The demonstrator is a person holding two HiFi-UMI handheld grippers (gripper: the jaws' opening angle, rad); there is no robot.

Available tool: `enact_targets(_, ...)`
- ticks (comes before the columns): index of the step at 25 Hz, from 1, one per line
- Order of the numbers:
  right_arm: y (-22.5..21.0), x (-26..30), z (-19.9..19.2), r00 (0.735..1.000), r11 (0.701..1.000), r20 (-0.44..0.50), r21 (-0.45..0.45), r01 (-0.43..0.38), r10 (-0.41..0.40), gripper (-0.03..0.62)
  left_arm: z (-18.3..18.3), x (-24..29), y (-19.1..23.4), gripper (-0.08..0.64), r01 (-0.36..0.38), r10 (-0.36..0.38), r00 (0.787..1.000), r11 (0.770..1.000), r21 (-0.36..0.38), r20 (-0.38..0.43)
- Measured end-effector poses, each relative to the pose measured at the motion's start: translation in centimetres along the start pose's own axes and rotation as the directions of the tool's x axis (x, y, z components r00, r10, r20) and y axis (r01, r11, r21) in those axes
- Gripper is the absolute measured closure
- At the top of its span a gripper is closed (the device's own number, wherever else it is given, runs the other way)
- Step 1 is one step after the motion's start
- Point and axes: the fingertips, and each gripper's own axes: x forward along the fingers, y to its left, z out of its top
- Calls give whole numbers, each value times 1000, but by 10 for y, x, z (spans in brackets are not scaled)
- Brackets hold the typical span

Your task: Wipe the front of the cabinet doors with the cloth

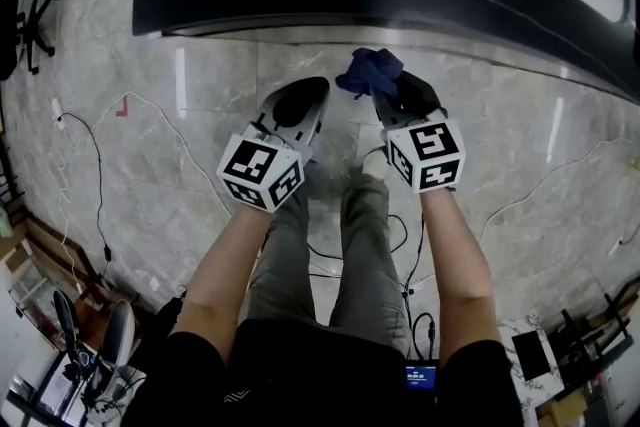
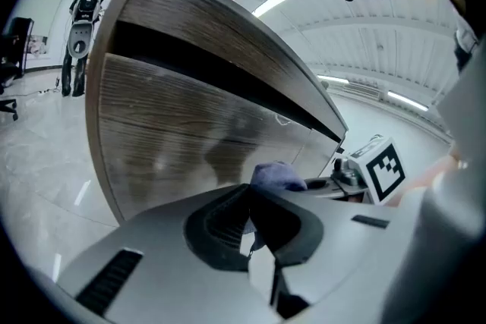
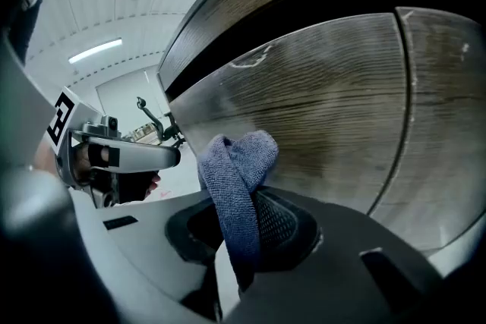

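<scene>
The right tool [image 3: 241, 235] pinches a blue cloth [image 3: 237, 163] near the wood-grain cabinet door [image 3: 334, 110]; the left tool [image 2: 254, 231], jaws together and empty, hovers just beside it.

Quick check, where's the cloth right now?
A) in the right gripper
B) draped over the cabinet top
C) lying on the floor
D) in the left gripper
A: the right gripper view shows the right gripper with its fingers shut on the blue cloth, while the left gripper is shut with nothing between its own.
</scene>
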Motion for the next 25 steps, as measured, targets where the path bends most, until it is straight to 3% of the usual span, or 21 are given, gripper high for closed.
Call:
enact_targets(14,102,99,-4,989,990,-82,-59,-129,124,520,-31,-91,117,551,-174,176,984,982,-70,17)
enact_targets(25,137,162,-6,982,983,-131,-104,-153,139,520,-52,-122,164,551,-224,227,974,968,-111,12)
